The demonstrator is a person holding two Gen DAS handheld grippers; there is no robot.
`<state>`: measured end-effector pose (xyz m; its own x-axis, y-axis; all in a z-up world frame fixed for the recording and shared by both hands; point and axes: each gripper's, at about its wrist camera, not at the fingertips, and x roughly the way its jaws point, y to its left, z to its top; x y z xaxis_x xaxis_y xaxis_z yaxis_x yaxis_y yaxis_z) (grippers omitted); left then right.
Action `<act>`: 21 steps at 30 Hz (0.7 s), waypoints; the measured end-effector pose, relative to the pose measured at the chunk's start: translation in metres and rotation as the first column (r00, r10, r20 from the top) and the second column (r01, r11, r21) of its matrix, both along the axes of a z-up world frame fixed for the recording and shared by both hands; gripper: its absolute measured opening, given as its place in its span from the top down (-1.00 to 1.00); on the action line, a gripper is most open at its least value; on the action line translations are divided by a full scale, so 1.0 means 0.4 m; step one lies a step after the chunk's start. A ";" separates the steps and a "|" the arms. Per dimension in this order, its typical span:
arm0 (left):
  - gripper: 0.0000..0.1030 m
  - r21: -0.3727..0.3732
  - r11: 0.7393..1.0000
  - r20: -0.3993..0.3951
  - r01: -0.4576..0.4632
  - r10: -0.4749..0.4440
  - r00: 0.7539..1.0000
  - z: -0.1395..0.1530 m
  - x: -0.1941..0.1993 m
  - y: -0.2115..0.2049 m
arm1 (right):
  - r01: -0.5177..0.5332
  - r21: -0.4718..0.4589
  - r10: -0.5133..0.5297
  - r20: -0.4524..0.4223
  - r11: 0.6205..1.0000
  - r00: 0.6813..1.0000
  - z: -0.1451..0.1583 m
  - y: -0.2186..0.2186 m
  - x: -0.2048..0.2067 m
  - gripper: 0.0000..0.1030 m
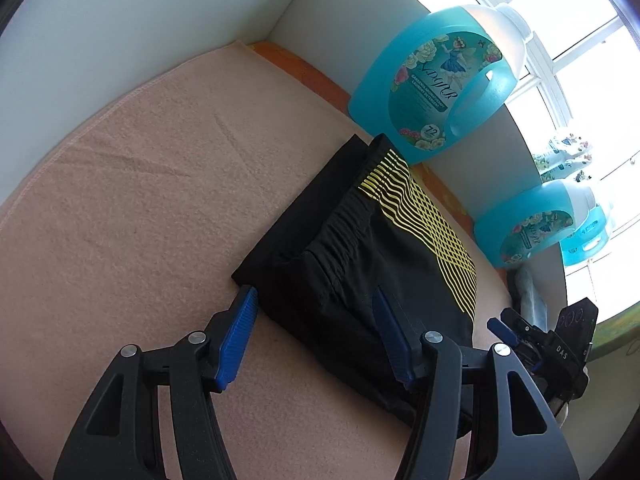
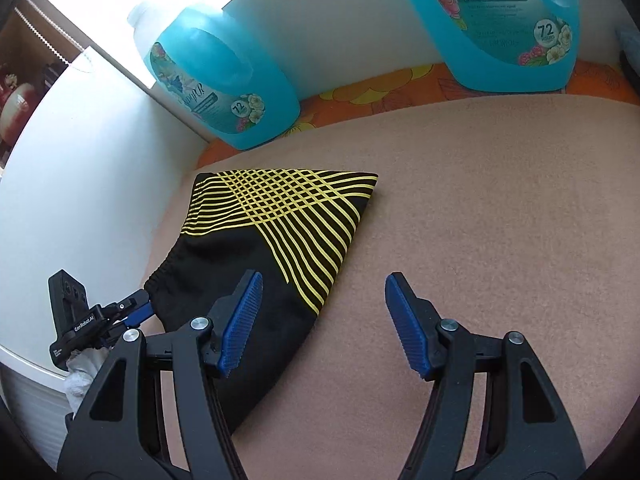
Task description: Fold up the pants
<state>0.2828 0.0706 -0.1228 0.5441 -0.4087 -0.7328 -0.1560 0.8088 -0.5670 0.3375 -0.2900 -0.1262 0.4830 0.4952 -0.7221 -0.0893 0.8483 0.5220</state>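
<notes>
The pants [image 1: 360, 248], black with a yellow line pattern, are seen folded into a compact bundle on a pink towel [image 1: 140, 184]. In the left wrist view the bundle runs from the centre toward 1 o'clock, its waistband on top. In the right wrist view it lies left of centre, spreading toward 11 o'clock.

The left gripper [image 1: 316, 336] is held with its jaws spread. One blue pad [image 1: 236, 340] sits at the bundle's near corner, at 7 o'clock from the cloth; the other is over the black fabric. No pinching of the cloth is seen.

The right gripper [image 2: 324, 320] is likewise spread apart. Its left pad [image 2: 240, 320] is above the bundle's lower edge; its right pad is over bare towel at 3 o'clock from the pants. Nothing is clamped between them.

Each gripper is glimpsed in the other's view, at the frame edge beside the pants.

Beyond the towel, at 12 o'clock, an orange patterned cloth [image 2: 380, 92] is exposed. Two blue detergent jugs [image 2: 228, 80] stand on it against a white wall [image 1: 120, 20]. A bright window [image 1: 560, 40] is seen at 2 o'clock in the left view.
</notes>
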 end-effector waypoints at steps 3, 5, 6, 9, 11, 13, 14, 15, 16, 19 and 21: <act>-0.17 0.025 1.000 0.013 -0.013 0.013 1.000 -0.007 0.011 -0.018 | 0.006 0.017 -0.006 -0.021 1.000 1.000 -0.023 0.004 0.031 -0.30; -0.32 0.040 0.999 0.026 -0.016 0.015 1.000 -0.004 0.013 -0.029 | 0.017 0.020 -0.016 -0.024 1.000 1.000 -0.035 0.006 0.048 -0.30; -0.34 0.048 0.999 0.031 -0.023 0.021 0.999 -0.003 0.014 -0.033 | 0.023 0.025 -0.022 -0.025 0.999 0.999 -0.042 0.007 0.056 -0.29; -0.44 0.065 0.997 0.049 -0.030 0.027 0.998 -0.003 0.018 -0.043 | 0.060 0.045 -0.060 -0.007 0.997 0.998 -0.046 0.010 0.073 -0.26; -0.45 0.085 0.995 0.065 -0.044 0.039 0.997 -0.003 0.018 -0.049 | 0.071 0.053 -0.071 0.001 0.996 0.997 -0.048 0.019 0.085 -0.26; -0.45 0.114 0.992 0.081 -0.057 0.048 0.996 -0.002 0.017 -0.061 | 0.059 0.056 -0.059 0.003 0.997 0.998 -0.053 0.035 0.099 -0.12; -0.45 0.131 0.989 0.088 -0.062 0.051 0.995 -0.001 0.016 -0.068 | 0.051 0.064 -0.052 0.006 0.997 0.999 -0.055 0.044 0.103 -0.08; -0.45 0.147 0.987 0.096 -0.067 0.053 0.994 -0.001 0.015 -0.075 | 0.048 0.063 -0.049 0.010 0.997 0.999 -0.056 0.053 0.106 -0.04; -0.44 0.159 0.985 0.107 -0.073 0.056 0.993 -0.001 0.013 -0.081 | 0.046 0.054 -0.047 0.019 0.997 0.999 -0.055 0.061 0.109 -0.04; -0.41 0.172 0.981 0.136 -0.086 0.063 0.989 -0.003 0.013 -0.093 | 0.043 0.047 -0.044 0.024 0.998 0.999 -0.058 0.074 0.118 0.12; -0.21 0.180 0.979 0.147 -0.093 0.067 0.987 -0.004 0.014 -0.099 | 0.039 0.053 -0.040 0.014 0.998 0.999 -0.064 0.075 0.124 0.33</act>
<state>0.2882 0.0311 -0.1243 0.6719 -0.2240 -0.7059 -0.1541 0.8900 -0.4291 0.3869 -0.2601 -0.1519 0.5135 0.5128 -0.6880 -0.0643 0.8225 0.5651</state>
